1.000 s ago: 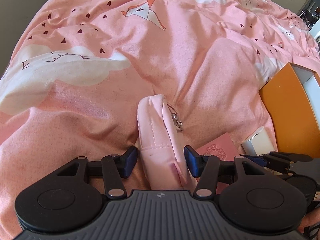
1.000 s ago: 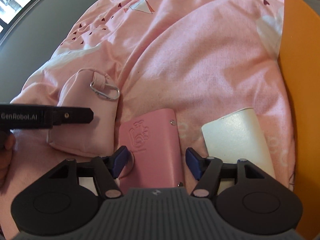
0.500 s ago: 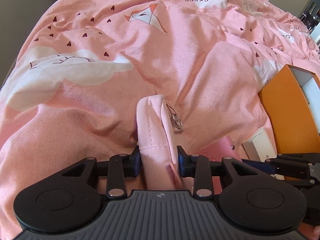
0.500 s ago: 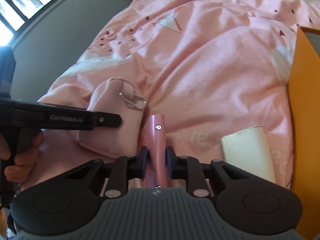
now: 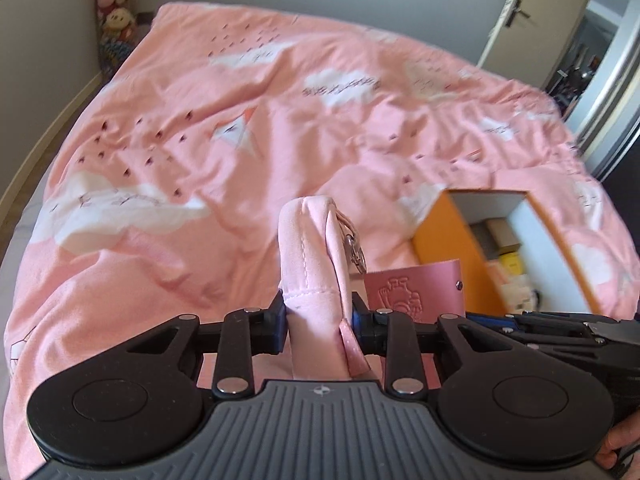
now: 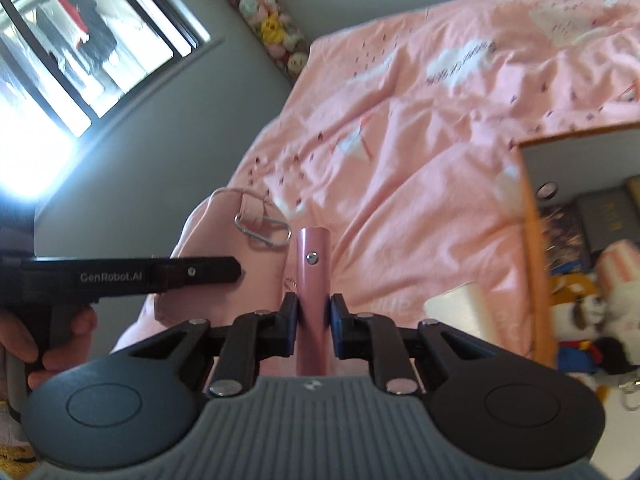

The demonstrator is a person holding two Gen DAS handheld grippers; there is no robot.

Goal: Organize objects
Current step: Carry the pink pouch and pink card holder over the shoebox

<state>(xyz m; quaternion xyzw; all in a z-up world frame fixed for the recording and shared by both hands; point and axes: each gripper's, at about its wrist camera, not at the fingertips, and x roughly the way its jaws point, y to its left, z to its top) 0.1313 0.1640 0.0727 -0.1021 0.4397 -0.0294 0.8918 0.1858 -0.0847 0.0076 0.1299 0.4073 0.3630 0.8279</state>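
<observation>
With both grippers up off the bed, each one has something between its fingers. Left gripper (image 5: 320, 322): jaws closing, pads pressed on the near end of a pale pink fabric pouch (image 5: 310, 256). Pouch stands up between the fingers and runs forward past the tips; a metal clip (image 5: 357, 254) hangs off its right side, just ahead of the right finger. From the right wrist view the same pouch (image 6: 208, 256) sits left of the right gripper's fingers, with the left gripper's finger (image 6: 192, 274) lying across it.

Right gripper (image 6: 313, 322): jaws closing, pads clamped on a pink leather wallet (image 6: 313, 276), held edge-on and upright between the fingers, snap stud facing the camera. In the left wrist view that wallet (image 5: 412, 290) shows flat-face, embossed figure visible, just right of the left gripper's right finger.

Orange box (image 5: 452, 240), open top, is ahead and to the right of both pairs of fingers; small boxes and toys inside, details blurred. White roll-like item (image 6: 460, 304) lies on the pink bedspread (image 5: 200, 140) between the right gripper's right finger and the box wall, cannot tell what it is. Person's hand (image 6: 48, 340) wraps the left gripper's handle at far left.
</observation>
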